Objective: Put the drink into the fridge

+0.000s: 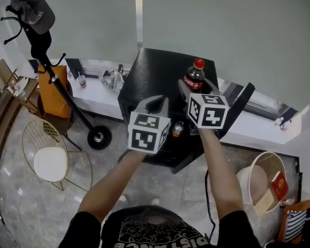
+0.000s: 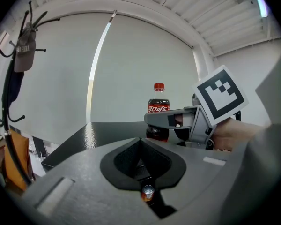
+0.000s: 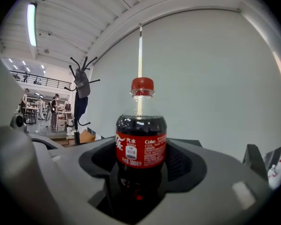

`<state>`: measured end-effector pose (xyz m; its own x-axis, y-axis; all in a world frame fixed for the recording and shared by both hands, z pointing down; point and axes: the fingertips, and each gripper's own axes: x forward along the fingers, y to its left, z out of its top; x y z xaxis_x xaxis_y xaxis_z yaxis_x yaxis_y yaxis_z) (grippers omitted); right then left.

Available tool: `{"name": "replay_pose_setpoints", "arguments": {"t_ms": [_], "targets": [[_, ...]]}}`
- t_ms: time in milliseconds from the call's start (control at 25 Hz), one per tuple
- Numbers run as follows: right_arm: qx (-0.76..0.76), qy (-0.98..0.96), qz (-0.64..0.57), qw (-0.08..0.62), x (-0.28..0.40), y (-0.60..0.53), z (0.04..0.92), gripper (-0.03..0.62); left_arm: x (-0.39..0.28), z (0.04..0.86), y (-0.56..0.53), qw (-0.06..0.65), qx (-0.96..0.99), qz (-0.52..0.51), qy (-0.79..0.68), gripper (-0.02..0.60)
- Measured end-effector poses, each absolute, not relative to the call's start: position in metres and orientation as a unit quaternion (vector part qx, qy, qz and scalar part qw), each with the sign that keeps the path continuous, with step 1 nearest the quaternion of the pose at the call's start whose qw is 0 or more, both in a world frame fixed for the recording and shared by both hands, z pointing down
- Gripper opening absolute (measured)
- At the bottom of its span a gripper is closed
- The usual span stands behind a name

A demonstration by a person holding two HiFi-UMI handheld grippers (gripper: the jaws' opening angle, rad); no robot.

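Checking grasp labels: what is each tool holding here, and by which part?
Left tool: nothing, jaws together. Right tool: jaws flank the cola bottle at and below its label; whether they grip cannot be told.

"Coke" on bottle label (image 3: pixel 140 150)

Bright, even indoor light; a long white ceiling tube lamp (image 3: pixel 32 24) glows. Gripper views go full fisheye with black corners, and the glossy black fridge top (image 2: pixel 90 134) catches a glare streak.
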<state>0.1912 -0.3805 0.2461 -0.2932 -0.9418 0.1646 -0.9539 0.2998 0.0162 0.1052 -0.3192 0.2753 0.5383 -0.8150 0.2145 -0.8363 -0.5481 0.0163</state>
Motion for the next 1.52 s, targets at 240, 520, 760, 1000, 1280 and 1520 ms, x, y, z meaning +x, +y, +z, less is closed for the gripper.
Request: {"name": "replay_pose_setpoints", "arguments": {"t_ms": [240, 520, 760, 1000, 1280, 1520], "targets": [[0.567, -0.821, 0.032, 0.063, 0.175, -0.364, 0.241, 0.308, 0.098, 0.281, -0.307, 0.063, 0.868, 0.092, -0.483, 0.005], [0.553, -0.830, 0.026, 0.060, 0.150, -0.338, 0.238, 0.308, 0.079, 0.286, -0.289, 0.064, 0.867, 0.097, -0.485, 0.005], [0.554, -0.830, 0.029, 0.064, 0.125, -0.316, 0.240, 0.308, 0.054, 0.289, -0.273, 0.066, 0.871, 0.097, -0.477, 0.005], [0.562, -0.824, 0.027, 0.070, 0.092, -0.287, 0.245, 0.308, 0.024, 0.295, -0.249, 0.075, 0.879, 0.092, -0.463, 0.005], [0.568, -0.819, 0.031, 0.068, 0.057, -0.251, 0.257, 0.308, -0.005, 0.306, -0.219, 0.085, 0.888, 0.091, -0.442, 0.005], [0.573, -0.816, 0.033, 0.064, 0.030, -0.226, 0.273, 0.308, -0.029, 0.321, -0.198, 0.096, 0.894, 0.092, -0.428, 0.005]]}}
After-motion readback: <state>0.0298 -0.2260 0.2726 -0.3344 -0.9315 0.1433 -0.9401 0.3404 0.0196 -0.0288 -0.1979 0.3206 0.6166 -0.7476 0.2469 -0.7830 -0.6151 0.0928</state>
